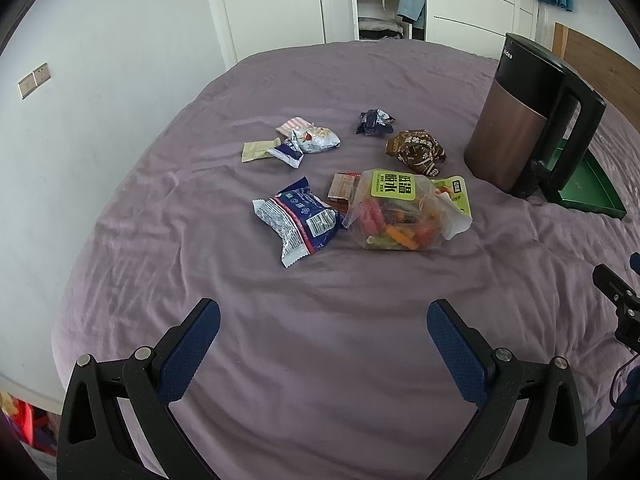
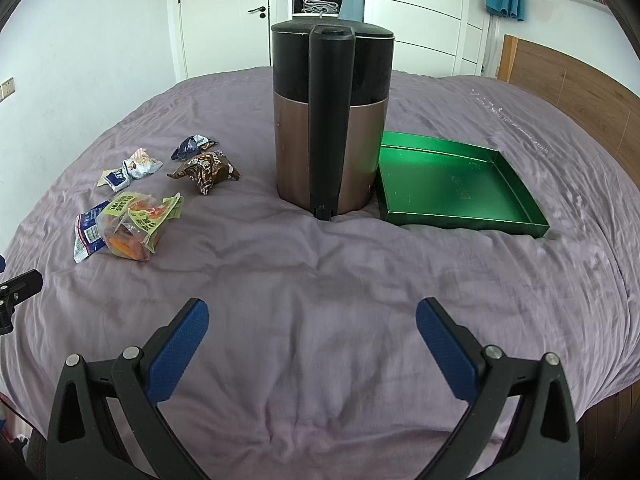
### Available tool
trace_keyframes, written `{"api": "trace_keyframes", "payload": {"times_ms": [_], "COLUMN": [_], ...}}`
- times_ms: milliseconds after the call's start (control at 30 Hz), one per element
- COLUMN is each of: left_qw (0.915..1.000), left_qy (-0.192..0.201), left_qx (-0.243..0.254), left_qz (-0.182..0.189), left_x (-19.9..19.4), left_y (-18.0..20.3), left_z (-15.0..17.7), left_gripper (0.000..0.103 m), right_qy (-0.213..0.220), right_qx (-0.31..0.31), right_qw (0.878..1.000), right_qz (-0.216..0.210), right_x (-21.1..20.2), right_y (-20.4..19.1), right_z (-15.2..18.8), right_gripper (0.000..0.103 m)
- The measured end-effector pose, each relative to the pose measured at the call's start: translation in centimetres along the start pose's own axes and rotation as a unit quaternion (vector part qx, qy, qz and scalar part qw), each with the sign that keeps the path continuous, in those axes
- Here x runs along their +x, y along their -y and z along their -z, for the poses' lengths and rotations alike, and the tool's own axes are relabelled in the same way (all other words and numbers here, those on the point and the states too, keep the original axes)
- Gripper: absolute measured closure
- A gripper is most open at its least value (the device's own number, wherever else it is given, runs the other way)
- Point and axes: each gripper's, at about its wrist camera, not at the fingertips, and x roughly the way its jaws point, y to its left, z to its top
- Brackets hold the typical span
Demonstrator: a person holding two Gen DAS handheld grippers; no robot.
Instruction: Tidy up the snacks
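Several snack packets lie scattered on the purple bed sheet [image 1: 320,360]. A clear bag of colourful candy [image 1: 400,216] with a green label sits in the middle, beside a blue-and-white packet [image 1: 298,220] and a small brown box [image 1: 343,191]. Farther back lie a brown patterned packet [image 1: 416,151], a dark blue wrapper [image 1: 374,121] and a cluster of pale packets [image 1: 296,140]. My left gripper [image 1: 323,320] is open and empty, hovering short of the snacks. My right gripper [image 2: 312,316] is open and empty, facing the kettle. A green tray [image 2: 508,220] lies empty to the kettle's right.
A tall copper-and-black kettle [image 2: 330,132] stands on the bed between the snacks [image 2: 132,224] and the tray [image 1: 588,196]. A wooden headboard [image 2: 568,80] is on the right. White doors and an open wardrobe [image 1: 380,0] stand behind the bed.
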Motion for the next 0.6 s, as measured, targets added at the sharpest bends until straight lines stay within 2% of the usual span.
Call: {"api": "trace_keyframes", "payload": {"times_ms": [600], "left_qw": [1.0], "left_qy": [-0.003], "left_qx": [0.007], "left_qz": [0.005], "left_x": [0.14], "left_y": [0.52], "left_z": [0.03], "left_gripper": [0.001], "right_qy": [0.005], "right_qx": [0.003], "right_qw": [1.0], "right_qz": [0.004], "right_x": [-0.22], "right_y": [0.25], "right_z": [0.03], "right_gripper": [0.0]}}
